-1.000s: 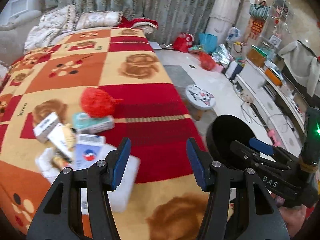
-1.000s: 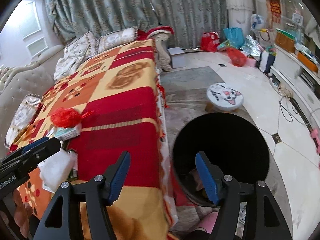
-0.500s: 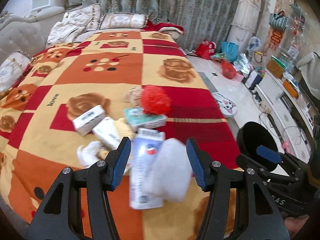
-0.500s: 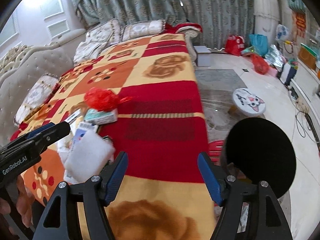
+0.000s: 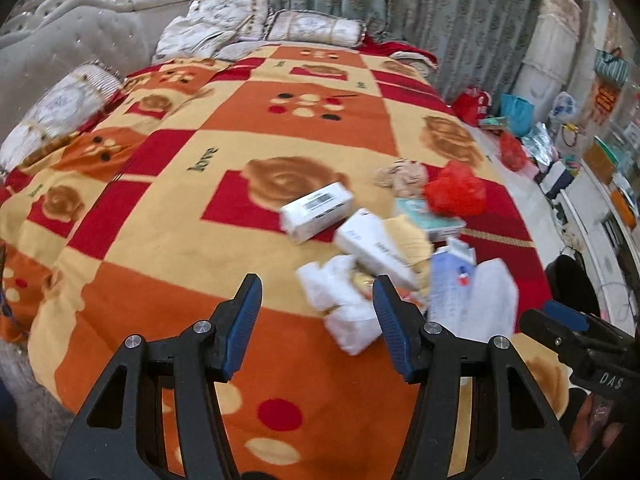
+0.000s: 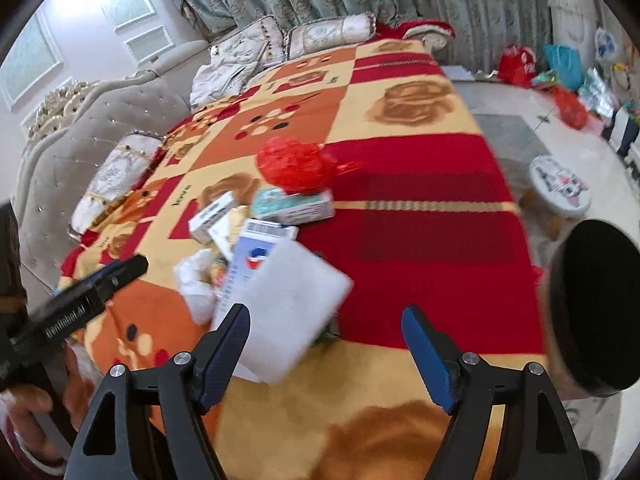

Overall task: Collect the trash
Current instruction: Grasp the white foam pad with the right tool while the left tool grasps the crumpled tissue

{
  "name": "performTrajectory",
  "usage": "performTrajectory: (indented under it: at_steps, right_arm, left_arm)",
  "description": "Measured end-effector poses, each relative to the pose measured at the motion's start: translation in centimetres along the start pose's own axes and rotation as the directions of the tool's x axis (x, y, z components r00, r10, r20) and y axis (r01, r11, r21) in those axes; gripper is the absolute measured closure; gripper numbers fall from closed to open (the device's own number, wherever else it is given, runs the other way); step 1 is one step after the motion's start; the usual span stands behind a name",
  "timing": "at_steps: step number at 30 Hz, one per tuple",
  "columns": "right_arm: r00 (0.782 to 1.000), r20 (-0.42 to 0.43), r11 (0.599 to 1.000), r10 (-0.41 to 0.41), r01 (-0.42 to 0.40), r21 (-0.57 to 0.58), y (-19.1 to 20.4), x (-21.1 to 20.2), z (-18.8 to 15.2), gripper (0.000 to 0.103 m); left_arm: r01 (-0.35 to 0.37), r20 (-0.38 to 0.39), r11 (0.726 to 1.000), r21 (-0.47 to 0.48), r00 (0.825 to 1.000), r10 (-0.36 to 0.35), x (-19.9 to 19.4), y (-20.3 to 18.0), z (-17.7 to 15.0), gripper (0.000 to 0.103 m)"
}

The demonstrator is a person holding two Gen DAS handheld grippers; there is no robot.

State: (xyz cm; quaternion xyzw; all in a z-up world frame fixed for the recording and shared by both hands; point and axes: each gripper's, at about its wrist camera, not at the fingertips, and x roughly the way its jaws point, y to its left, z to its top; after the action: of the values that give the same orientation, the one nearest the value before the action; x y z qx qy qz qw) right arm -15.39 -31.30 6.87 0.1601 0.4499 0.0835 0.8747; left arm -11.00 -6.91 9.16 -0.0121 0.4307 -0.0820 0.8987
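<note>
A pile of trash lies on the bed's patterned blanket (image 5: 168, 216): a crumpled red plastic bag (image 5: 456, 194) (image 6: 294, 166), several small white cartons (image 5: 318, 210) (image 6: 212, 216), a teal box (image 6: 294, 204), a blue-and-white carton (image 6: 250, 264), a white foam block (image 6: 290, 304) (image 5: 494, 304) and crumpled white tissue (image 5: 346, 306). My left gripper (image 5: 316, 322) is open and empty, hovering just left of the tissue. My right gripper (image 6: 326, 354) is open and empty, just below the foam block. A black trash bin (image 6: 596, 304) stands beside the bed at the right.
Pillows (image 5: 316, 28) and a padded grey headboard (image 6: 100, 120) are at the far end. A cat-face stool (image 6: 560, 186) and coloured bags (image 5: 516, 114) sit on the floor right of the bed. Curtains (image 5: 400, 0) hang behind.
Both grippers have swung left, away from the bin and over the bed. The trash pile has come closer in the right view and slid right of the open left fingers.
</note>
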Motion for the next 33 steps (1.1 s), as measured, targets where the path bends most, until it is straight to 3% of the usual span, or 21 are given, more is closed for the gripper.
performTrajectory:
  at_steps: [8,10,17,24,27,30,31,32,33]
  right_arm:
    - [0.995,-0.091,0.998,0.04,-0.036,0.044,1.7,4.1,0.2,0.026]
    - [0.997,-0.068,0.999,0.037,-0.036,0.021,1.8,3.8,0.1,0.038]
    - [0.999,0.042,0.995,-0.033,0.036,-0.089,1.3,-0.1,0.9,0.039]
    - [0.997,0.042,0.995,-0.059,0.062,-0.077,-0.5,-1.1,1.0,0.039]
    - [0.998,0.03,0.996,-0.056,0.058,-0.066,-1.1,-1.0,0.8,0.039]
    - [0.998,0.029,0.997,-0.051,0.053,-0.064,-1.1,-0.9,0.6,0.039]
    - [0.998,0.028,0.997,-0.049,0.051,-0.064,-1.1,-0.9,0.6,0.038]
    - [0.998,0.029,0.996,-0.05,0.052,-0.066,-1.1,-1.0,0.5,0.038]
    - [0.998,0.03,0.996,-0.052,0.053,-0.068,-1.1,-1.1,0.4,0.038]
  left_arm:
    - [0.01,-0.061,1.0,-0.01,0.998,-0.01,2.0,1.2,-1.0,0.047]
    - [0.022,-0.077,0.999,-0.024,0.997,-0.024,2.7,1.2,-1.2,0.047]
    - [0.082,-0.106,0.994,-0.076,0.99,-0.09,5.7,0.4,-1.2,0.047]
    - [0.146,-0.103,0.979,-0.139,0.982,-0.161,6.3,0.1,-0.5,0.047]
    - [0.146,-0.084,0.98,-0.134,0.984,-0.158,5.8,0.0,-0.5,0.047]
    - [0.14,-0.116,0.983,-0.121,0.981,-0.154,6.7,-0.3,-0.6,0.047]
    - [0.131,-0.119,0.984,-0.121,0.982,-0.146,6.8,-0.3,-0.8,0.049]
    - [0.137,-0.118,0.983,-0.124,0.981,-0.152,6.8,-0.2,-0.9,0.067]
    - [0.144,-0.121,0.982,-0.121,0.98,-0.158,6.7,-0.2,-1.0,0.071]
